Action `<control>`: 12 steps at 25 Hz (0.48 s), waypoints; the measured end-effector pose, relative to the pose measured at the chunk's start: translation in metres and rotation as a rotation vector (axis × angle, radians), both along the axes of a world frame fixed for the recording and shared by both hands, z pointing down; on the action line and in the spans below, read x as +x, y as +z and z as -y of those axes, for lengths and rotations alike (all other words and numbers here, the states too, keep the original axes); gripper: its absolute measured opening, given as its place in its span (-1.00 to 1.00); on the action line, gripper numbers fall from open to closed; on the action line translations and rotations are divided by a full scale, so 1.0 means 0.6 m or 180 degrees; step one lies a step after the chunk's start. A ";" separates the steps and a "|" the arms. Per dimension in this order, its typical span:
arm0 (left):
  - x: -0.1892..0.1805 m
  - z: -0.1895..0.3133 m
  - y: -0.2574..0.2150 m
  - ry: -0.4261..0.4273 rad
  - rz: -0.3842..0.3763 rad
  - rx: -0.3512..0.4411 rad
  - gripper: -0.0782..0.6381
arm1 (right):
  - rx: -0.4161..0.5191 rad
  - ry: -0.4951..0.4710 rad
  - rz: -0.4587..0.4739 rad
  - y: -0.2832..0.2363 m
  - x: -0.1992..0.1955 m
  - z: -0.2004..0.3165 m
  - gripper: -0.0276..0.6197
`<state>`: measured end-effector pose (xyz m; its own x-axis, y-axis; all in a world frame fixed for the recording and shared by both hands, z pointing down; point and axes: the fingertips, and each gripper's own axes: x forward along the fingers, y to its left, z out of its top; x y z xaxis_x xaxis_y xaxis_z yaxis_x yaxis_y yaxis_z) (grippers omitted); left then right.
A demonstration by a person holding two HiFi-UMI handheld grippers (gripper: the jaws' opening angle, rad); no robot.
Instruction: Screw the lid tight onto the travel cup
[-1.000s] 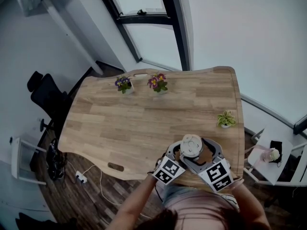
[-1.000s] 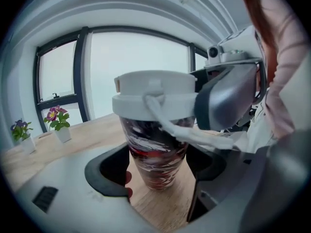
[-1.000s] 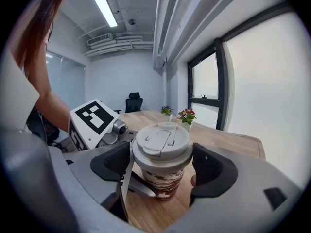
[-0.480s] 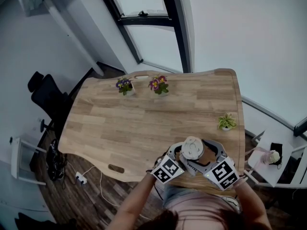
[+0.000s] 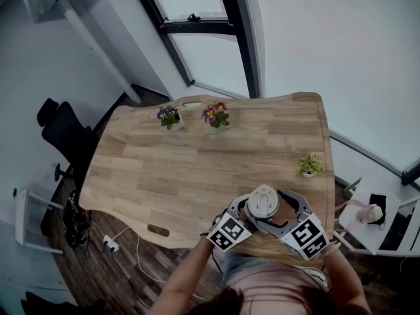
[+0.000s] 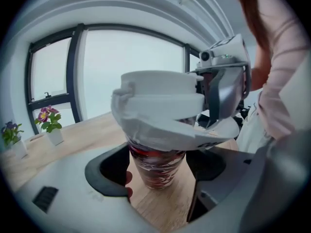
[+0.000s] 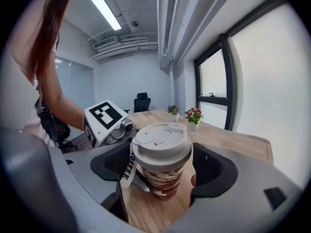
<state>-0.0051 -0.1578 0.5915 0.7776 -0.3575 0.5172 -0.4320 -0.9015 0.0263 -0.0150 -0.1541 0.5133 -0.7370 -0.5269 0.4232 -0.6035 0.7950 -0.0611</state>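
The travel cup [image 6: 156,168], red and white patterned, stands on the wooden table [image 5: 184,169] near its front right edge. Its white lid [image 5: 264,201] sits on top. My left gripper [image 6: 158,171] comes in from the left and is shut on the cup's body below the lid, black pads [image 6: 112,171] against it. My right gripper [image 7: 162,166] comes in from the right at lid height, pads [image 7: 210,171] pressed to the lid [image 7: 162,142]. In the head view the left gripper [image 5: 248,214] and right gripper [image 5: 281,214] flank the cup. A strap [image 7: 125,166] printed COFFEE hangs from the lid.
Two flower pots [image 5: 169,116] [image 5: 216,115] stand at the table's far edge, and a small green plant [image 5: 308,165] near its right edge. The table's front edge runs just under the grippers. A black office chair [image 5: 62,126] is at the left, a small side table [image 5: 367,218] at the right.
The cup and both grippers have shifted slightly toward the person. The right gripper's marker cube has moved a little down and right around the lid.
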 end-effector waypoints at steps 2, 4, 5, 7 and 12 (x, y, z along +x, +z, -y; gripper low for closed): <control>0.001 -0.007 0.001 0.0247 0.0113 -0.0069 0.20 | -0.0002 -0.0170 -0.0057 -0.001 0.001 -0.001 0.21; 0.002 -0.009 0.000 0.0350 0.0182 -0.0090 0.20 | 0.0012 -0.0245 -0.0094 -0.003 -0.001 -0.001 0.21; 0.002 -0.009 0.000 0.0333 0.0182 -0.0081 0.20 | 0.0028 -0.0240 -0.0096 -0.003 -0.002 -0.001 0.21; 0.002 -0.008 -0.001 0.0199 0.0124 -0.0040 0.20 | 0.0064 -0.0138 -0.0071 -0.004 -0.002 0.000 0.21; 0.006 0.003 -0.003 -0.0347 -0.0034 0.0069 0.20 | 0.0148 0.0376 -0.0024 -0.004 0.005 0.008 0.21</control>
<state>-0.0016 -0.1594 0.5899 0.7389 -0.4514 0.5004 -0.5273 -0.8496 0.0122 -0.0119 -0.1586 0.5110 -0.6655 -0.6292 0.4015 -0.6935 0.7201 -0.0210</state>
